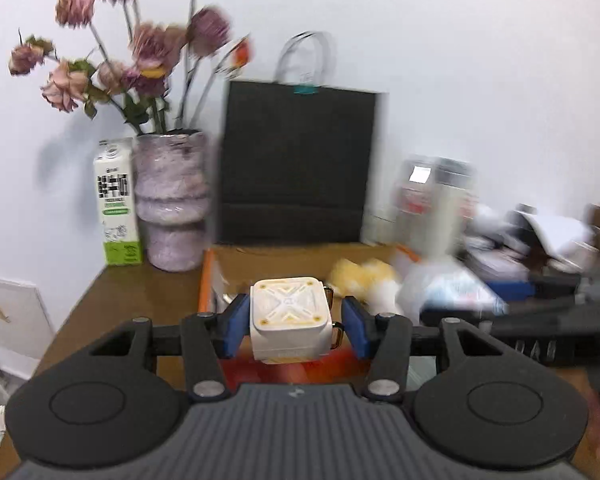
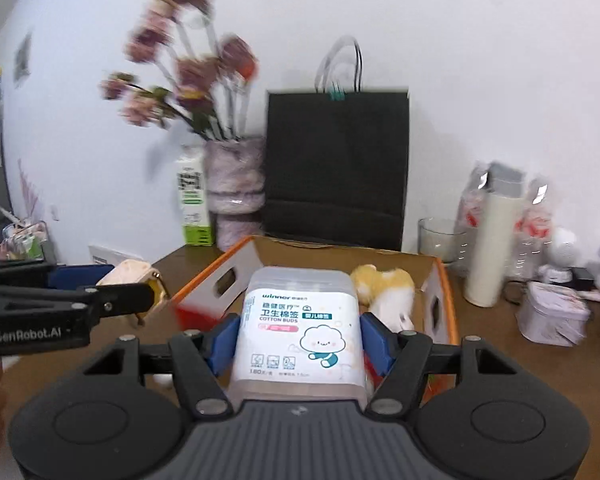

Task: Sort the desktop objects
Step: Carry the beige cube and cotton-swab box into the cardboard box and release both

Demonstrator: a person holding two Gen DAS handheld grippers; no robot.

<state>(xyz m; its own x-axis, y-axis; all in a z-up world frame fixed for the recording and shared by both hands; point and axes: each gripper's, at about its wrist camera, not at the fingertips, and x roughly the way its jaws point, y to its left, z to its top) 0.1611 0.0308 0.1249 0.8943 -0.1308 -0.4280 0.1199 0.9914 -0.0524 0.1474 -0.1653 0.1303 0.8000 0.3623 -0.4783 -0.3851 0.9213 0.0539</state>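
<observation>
**Both hands loaded, box dead ahead**

White wall behind, brown table (image 2: 540, 364) below, and right in the middle sits the open cardboard box (image 2: 340, 254) with its orange rims, a black paper bag (image 2: 336, 160) standing tall behind it. Flowers in a mottled vase (image 1: 172, 200) and a milk carton (image 1: 116, 204) crowd the far left corner; cups and wrapped clutter pile up on the right.

Carry phase, I'd say! The right tongs (image 2: 298, 338) pinch a tub of cotton buds (image 2: 298, 320), held up in front of the box mouth. The left tongs (image 1: 294, 324) clamp a small white square case (image 1: 288, 316), also just short of the near rim.

A yellow plush toy (image 2: 384, 284) already lies inside, toward the right wall. Next call: carry forward over the near rim, lower, release. Free floor looks widest at the box's left and middle. Watch the two tongs, which ride close side by side, and the cut-out side walls.
</observation>
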